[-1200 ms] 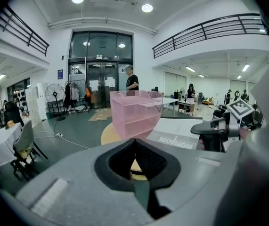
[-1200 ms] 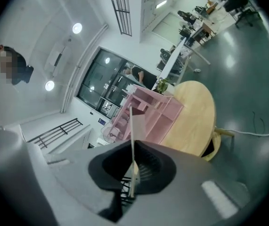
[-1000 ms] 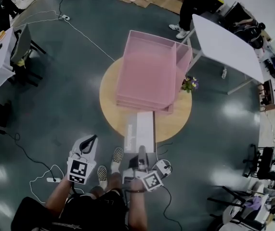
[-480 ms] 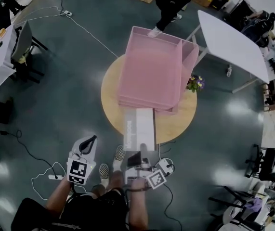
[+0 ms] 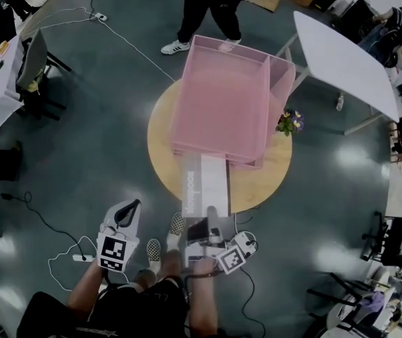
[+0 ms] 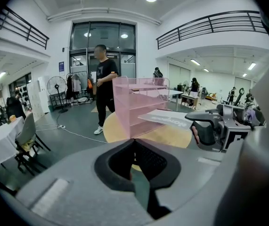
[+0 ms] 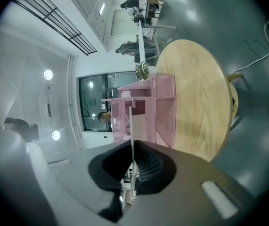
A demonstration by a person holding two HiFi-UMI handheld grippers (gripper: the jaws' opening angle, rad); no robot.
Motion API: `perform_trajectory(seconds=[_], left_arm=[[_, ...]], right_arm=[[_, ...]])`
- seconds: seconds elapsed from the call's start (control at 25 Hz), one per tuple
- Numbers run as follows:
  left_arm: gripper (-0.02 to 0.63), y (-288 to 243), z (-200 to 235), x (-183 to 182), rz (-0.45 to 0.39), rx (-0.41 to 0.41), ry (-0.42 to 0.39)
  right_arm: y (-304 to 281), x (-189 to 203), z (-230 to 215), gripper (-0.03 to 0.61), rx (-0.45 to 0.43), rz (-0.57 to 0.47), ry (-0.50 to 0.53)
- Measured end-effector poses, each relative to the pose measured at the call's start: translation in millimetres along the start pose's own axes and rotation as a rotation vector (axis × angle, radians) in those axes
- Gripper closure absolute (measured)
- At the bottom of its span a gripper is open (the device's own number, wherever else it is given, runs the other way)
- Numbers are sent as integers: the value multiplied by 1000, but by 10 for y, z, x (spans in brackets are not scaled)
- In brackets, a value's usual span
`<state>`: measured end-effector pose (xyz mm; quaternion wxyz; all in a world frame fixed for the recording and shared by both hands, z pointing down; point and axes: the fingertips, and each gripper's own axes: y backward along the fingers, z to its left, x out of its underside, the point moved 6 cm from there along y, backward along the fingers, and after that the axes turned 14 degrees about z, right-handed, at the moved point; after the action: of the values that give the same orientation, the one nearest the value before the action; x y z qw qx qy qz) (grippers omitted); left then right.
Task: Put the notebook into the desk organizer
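Right tongs (image 7: 134, 142) pinch the notebook (image 5: 208, 178) at its 6 o'clock edge; we judge it light, stiff. Left tongs (image 6: 134, 141) closed, empty.

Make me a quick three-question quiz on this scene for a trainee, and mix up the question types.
1. True or false: the notebook lies wholly inside the pink desk organizer.
2. What do the left tongs hold? A) the notebook B) nothing C) a cable
3. What small thing shows just to the right of the organizer in the head view?

Key
1. False: most of it sticks out in front, and its near end is clamped in the right tongs.
2. B: they are shut and empty.
3. A small plant with flowers.
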<state>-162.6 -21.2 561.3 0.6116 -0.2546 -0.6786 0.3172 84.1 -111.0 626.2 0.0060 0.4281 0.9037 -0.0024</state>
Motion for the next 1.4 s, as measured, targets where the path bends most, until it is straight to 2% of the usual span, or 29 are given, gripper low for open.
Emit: perform_trajectory(seconds=[0.36,1.4], left_arm=[[603,-140,14,-49,19,3,10],[603,-608,108,-191,76,15,62]], right_arm=[[-185,-133,-24,566,-8,1,-9],[-683,-478,-224,566,44,19,-14]])
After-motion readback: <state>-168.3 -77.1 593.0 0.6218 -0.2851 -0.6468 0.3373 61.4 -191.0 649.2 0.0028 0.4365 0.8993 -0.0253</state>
